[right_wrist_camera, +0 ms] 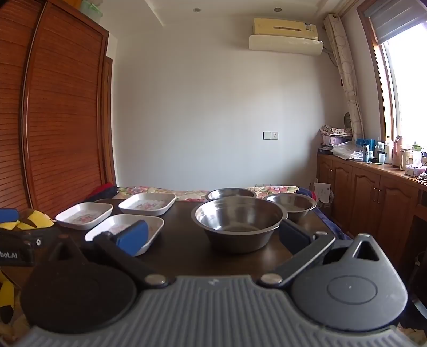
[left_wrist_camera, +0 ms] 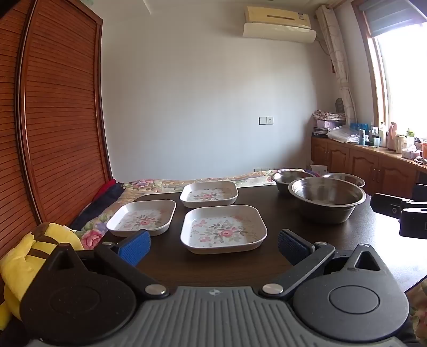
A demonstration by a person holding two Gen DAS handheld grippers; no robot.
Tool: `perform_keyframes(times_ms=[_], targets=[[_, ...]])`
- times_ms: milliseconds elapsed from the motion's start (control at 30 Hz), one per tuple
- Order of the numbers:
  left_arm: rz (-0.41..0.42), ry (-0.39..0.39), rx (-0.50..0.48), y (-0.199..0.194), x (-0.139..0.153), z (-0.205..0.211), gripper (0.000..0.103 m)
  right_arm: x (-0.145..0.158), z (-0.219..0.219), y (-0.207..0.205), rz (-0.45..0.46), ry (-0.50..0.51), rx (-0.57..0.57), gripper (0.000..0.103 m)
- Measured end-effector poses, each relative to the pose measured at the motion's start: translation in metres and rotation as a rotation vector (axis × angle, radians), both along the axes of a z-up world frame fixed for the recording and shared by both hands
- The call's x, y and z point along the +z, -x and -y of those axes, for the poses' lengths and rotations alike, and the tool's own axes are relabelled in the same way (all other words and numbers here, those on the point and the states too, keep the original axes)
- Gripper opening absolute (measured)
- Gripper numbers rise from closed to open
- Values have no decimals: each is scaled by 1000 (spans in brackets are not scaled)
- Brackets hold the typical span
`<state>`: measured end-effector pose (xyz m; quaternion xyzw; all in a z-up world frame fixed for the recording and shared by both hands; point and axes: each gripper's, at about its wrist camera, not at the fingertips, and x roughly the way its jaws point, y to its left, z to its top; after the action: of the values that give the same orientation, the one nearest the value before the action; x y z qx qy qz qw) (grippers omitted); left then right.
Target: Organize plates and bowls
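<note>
Seeing both claws hovering at the near edge of the dark tabletop (left_wrist_camera: pixel 267 202), each one wide apart and gripping nothing. Left claw (left_wrist_camera: pixel 214 247) faces the plates: nearest floral plate (left_wrist_camera: pixel 223 229) sits straight ahead between its blue pads, apart from both. Second floral plate (left_wrist_camera: pixel 142 217) is to the left of that one, just beyond the left pad; in my left view the pad overlaps its near rim, can't tell if they touch. Third floral plate (left_wrist_camera: pixel 209 193) is farther back, behind the gap between the other two. All three are square, white-rimmed, lying flat, not stacked. Right claw (right_wrist_camera: pixel 214 237) faces the bowls: nearest steel bowl (right_wrist_camera: pixel 240 224) is upright right in front of it, centred between the pads. Its right rim looks very close to the right pad, contact unclear. Two more steel bowls behind it: back-left bowl (right_wrist_camera: pixel 230 193) and back-right bowl (right_wrist_camera: pixel 291 206), both upright, separate, rims near each other. So plates occupy the left half of the tabletop, bowls the right half, nothing nested. From the left view I catch the black body of the right claw at the right edge. Off the tabletop: a yellow plush toy (left_wrist_camera: pixel 40 248) at the left, a floral bedspread (left_wrist_camera: pixel 157 184) behind, a wooden wardrobe (left_wrist_camera: pixel 58 106) on the left wall, an air conditioner (left_wrist_camera: pixel 279 24) up high, and wooden cabinets (right_wrist_camera: pixel 373 202) cluttered with bottles under the window.
</note>
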<state>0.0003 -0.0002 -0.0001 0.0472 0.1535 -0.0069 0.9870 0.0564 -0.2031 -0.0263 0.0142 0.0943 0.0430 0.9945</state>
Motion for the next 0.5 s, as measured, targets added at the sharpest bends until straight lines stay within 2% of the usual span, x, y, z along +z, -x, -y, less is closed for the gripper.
perform_keyframes(times_ms=[500], targets=[[6, 2, -1, -2, 2, -5, 103, -2, 3, 0, -3, 1, -3, 103]])
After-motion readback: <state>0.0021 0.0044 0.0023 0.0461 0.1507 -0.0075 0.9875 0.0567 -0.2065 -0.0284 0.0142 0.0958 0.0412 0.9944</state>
